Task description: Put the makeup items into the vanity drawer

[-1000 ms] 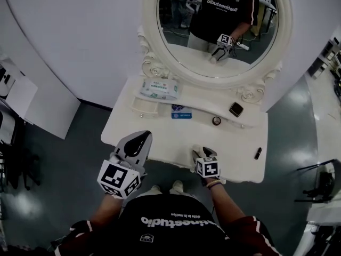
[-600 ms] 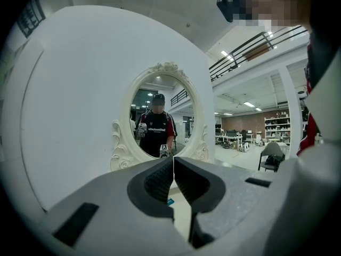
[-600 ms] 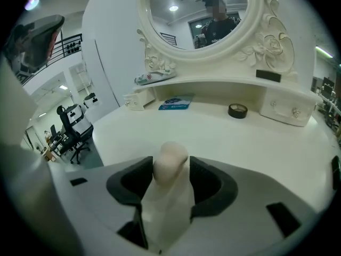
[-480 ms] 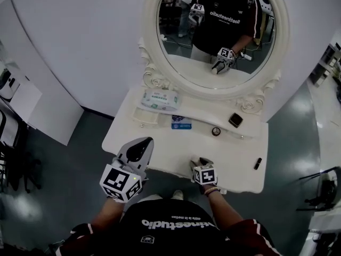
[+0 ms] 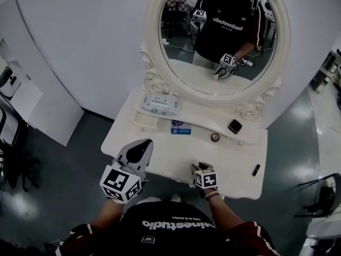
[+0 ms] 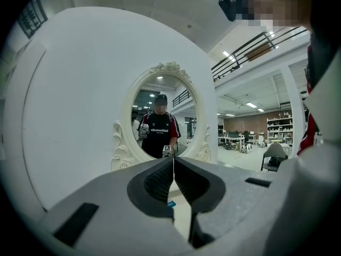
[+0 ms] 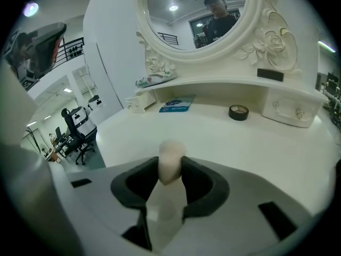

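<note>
My right gripper (image 5: 198, 167) is at the front edge of the white vanity top (image 5: 160, 145). Its jaws have just been closing, and the pads now press on a cream drawer knob (image 7: 170, 160) between them. My left gripper (image 5: 141, 144) hovers over the table's left front, shut and empty (image 6: 173, 162). On the table lie a blue packet (image 5: 181, 128) (image 7: 176, 104), a small round black item (image 5: 215, 137) (image 7: 238, 112) and a dark lipstick (image 5: 256, 169). A black square compact (image 5: 235, 126) sits on the raised shelf. The drawer front is hidden below the edge.
A pack of wipes (image 5: 159, 103) lies on the shelf under the oval mirror (image 5: 224, 31). A small white box (image 5: 145, 120) stands at the shelf's left end. Two small shelf drawers (image 7: 290, 110) are at the right. The floor drops away beyond the table's front and sides.
The right gripper's jaws have narrowed around the knob at the front edge. The head camera has tilted slightly; the left gripper has hardly moved.
</note>
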